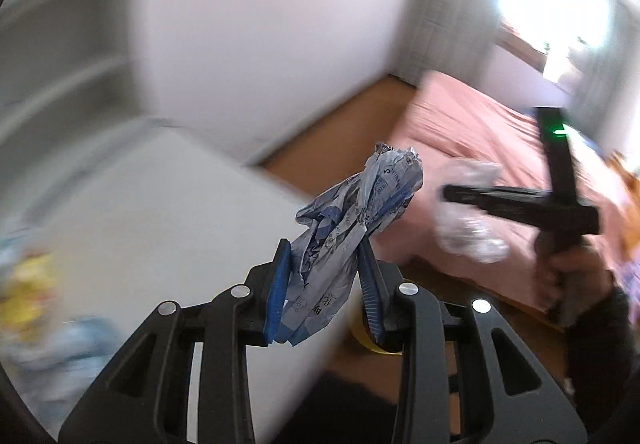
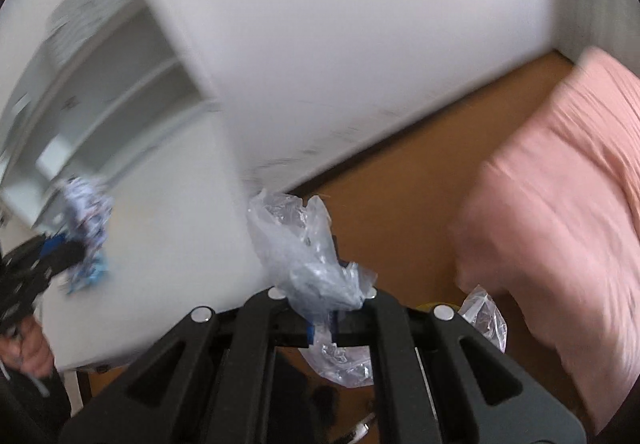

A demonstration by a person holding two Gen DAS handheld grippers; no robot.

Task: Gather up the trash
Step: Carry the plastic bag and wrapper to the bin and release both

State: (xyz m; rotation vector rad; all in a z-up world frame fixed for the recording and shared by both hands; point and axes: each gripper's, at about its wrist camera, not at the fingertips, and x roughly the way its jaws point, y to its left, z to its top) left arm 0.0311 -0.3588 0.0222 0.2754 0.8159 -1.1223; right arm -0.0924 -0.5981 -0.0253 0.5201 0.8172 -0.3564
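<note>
Both hands loaded. My left gripper (image 1: pixel 326 276) is pinching a crumpled blue-and-white wrapper (image 1: pixel 352 211) between its blue pads (image 1: pixel 278 284) – most of the wad sticks out past the tips, with a tail hanging down behind the pads. My right gripper (image 2: pixel 324 320) is pressed nearly together on a clear plastic bag (image 2: pixel 300 248), a thin fold caught at the pads, loose film billowing above and trailing below the fingers

Where things are: both pieces are in the air, over the corner of a white table (image 1: pixel 168 203) and the brown floor (image 2: pixel 400 211) beside it. A bed with a pink cover (image 2: pixel 560 183) sits on the right. In the left view my right gripper shows against the bed with the bag bunched around it. More clutter sits at the far left edge of the table, yellow and pale blue, too blurred to name. No bin in either view, so I can't tell where the drop point is

Risks as I read them:
- the bag is slick and held by a thin fold – a quick swing could pull it free, and it would drift onto the floor or the bed
- the wrapper is springy, mostly outside the pads; if it uncrumples the grip loosens
- everything outside my own grippers is smeared, so aiming at a bin from these views would be poor
- trailing film could snag on the table corner
- leftovers on the table still need a pass
</note>
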